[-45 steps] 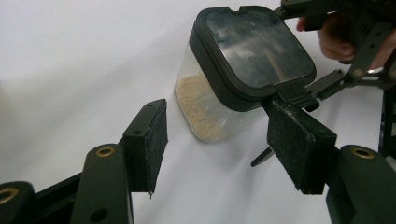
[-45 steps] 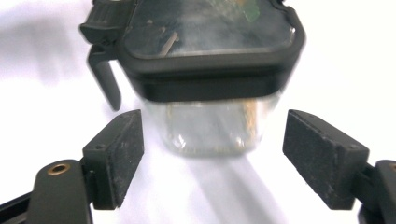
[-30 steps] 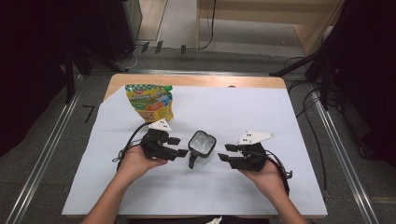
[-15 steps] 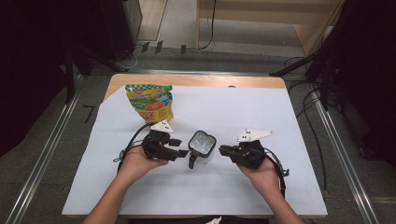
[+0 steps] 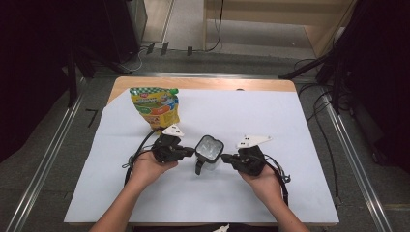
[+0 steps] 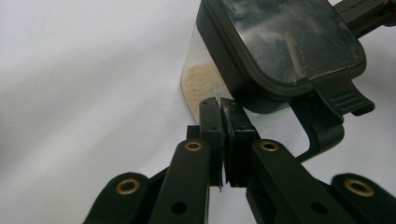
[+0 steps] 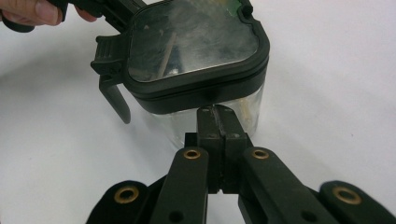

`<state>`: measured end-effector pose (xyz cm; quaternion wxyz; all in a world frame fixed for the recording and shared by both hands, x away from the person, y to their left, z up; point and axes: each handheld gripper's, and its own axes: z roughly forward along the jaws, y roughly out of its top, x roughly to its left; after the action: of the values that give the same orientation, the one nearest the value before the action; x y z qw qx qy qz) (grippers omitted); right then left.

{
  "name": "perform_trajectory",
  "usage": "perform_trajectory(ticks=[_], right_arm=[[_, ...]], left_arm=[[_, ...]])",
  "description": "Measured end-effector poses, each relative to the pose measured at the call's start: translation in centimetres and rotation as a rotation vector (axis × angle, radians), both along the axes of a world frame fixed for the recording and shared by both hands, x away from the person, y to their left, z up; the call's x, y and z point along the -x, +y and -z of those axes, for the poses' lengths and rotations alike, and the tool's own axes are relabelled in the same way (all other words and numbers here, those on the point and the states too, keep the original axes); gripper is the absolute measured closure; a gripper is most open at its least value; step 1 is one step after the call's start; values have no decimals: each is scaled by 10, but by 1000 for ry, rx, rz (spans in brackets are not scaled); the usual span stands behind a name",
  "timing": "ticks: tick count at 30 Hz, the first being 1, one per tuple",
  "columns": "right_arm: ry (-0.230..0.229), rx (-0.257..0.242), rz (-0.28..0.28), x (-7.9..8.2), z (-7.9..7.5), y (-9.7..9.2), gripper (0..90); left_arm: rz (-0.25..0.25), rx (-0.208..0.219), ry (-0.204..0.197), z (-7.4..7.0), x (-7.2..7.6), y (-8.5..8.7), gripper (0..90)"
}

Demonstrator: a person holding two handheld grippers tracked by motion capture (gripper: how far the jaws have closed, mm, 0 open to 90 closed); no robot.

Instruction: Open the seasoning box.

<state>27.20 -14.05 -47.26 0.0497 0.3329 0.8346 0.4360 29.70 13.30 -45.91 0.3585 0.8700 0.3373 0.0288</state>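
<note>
The lidded container (image 5: 209,151) is sitting between both claws, left claw (image 5: 189,152) and right claw (image 5: 226,157) each having just closed empty against its sides.

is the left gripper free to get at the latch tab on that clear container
Probably yes: the left gripper, jaws shut on nothing, sits right beside the container, and the latch tab hangs clear with nothing between.

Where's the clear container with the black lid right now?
In the high view the container stands on the white sheet near the table's front middle, between the left gripper and right gripper, with the snack bag behind it to the left.
</note>
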Motion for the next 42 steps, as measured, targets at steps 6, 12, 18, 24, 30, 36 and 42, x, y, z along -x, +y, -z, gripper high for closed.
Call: perform_trajectory(ticks=[6,12,18,24,30,36,42], right_arm=[[3,14,12,0,1,2,900],[3,14,24,-2,1,1,900],[-5,24,41,-4,1,-1,900],[-5,24,77,-8,1,-5,900],[-1,26,104,-13,2,-7,900],[-7,35,133,-18,3,-9,900],[-7,40,149,-23,4,-11,900]], left_arm=[[-8,-1,5,-1,1,-1,900],[-10,9,12,0,1,-1,900],[2,5,8,-1,3,-4,900],[7,31,29,0,4,-8,900],[18,33,21,-1,7,-13,900],[36,43,21,-1,12,-20,900],[66,40,15,-1,18,-31,892]])
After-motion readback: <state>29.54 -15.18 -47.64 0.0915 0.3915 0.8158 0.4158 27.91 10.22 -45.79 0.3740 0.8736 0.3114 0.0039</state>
